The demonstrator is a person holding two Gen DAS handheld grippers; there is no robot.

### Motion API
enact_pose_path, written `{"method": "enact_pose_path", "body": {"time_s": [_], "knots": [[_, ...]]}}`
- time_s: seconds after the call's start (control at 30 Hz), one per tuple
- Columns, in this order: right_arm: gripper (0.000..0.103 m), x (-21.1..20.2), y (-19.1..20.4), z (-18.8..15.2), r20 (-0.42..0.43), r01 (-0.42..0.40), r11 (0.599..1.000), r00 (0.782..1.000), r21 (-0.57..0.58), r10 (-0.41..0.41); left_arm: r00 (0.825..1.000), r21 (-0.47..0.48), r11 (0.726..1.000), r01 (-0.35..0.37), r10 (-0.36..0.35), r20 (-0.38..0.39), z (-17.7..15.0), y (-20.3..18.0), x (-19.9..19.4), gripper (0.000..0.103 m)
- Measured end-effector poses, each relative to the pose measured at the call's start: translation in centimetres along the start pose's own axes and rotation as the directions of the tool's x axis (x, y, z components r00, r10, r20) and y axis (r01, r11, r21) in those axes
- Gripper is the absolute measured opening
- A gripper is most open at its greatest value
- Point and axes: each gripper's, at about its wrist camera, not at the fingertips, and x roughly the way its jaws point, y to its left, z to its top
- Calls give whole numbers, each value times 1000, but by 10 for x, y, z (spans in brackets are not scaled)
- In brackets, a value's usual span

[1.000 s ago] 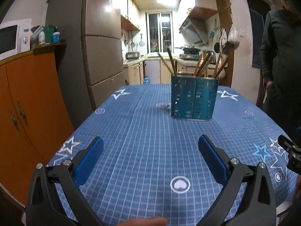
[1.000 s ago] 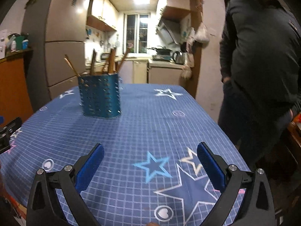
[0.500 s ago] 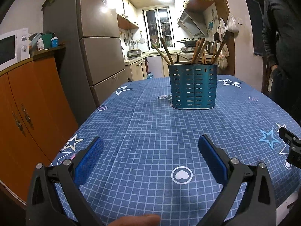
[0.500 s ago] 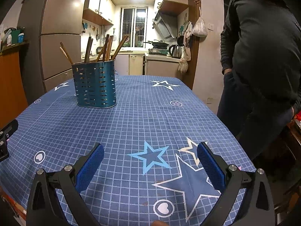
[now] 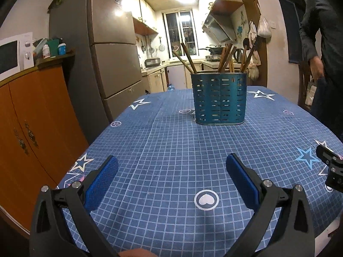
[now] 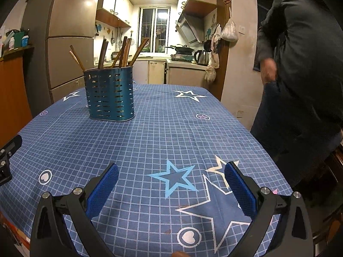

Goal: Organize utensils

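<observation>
A blue perforated metal utensil holder [image 5: 219, 99] stands on the blue star-patterned tablecloth [image 5: 171, 145], with several wooden chopsticks [image 5: 224, 59] upright in it. It also shows in the right wrist view [image 6: 109, 96] with the chopsticks [image 6: 123, 52]. My left gripper [image 5: 171, 167] is open and empty, low over the near part of the table, well short of the holder. My right gripper [image 6: 171, 173] is open and empty over the near right part of the table [image 6: 193, 132].
A person in dark clothes [image 6: 300, 81] stands at the table's right side. An orange cabinet [image 5: 32, 117] with a microwave [image 5: 12, 55] and a grey fridge [image 5: 111, 49] stand left of the table. A kitchen lies behind.
Both grippers have tilted lower and drawn back a little, so the holder sits lower and the ceiling shows more. Both stay open. The person's hand has moved.
</observation>
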Motion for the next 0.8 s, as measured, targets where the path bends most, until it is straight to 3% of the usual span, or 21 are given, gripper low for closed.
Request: {"method": "enact_pose_path", "body": {"time_s": [0.13, 0.63, 0.8], "knots": [[98, 0, 1, 0, -1, 1, 1000, 1000, 0, -1, 999, 3, 999, 34, -34, -8, -1, -1, 0, 97], [98, -4, -1, 1, 6, 8, 1000, 1000, 4, -8, 1000, 1, 1000, 0, 0, 26, 0, -1, -6, 97], [98, -16, 0, 5, 44, 3, 1000, 999, 2, -3, 999, -20, 1000, 1, 0, 41, 2, 3, -11, 97]]}}
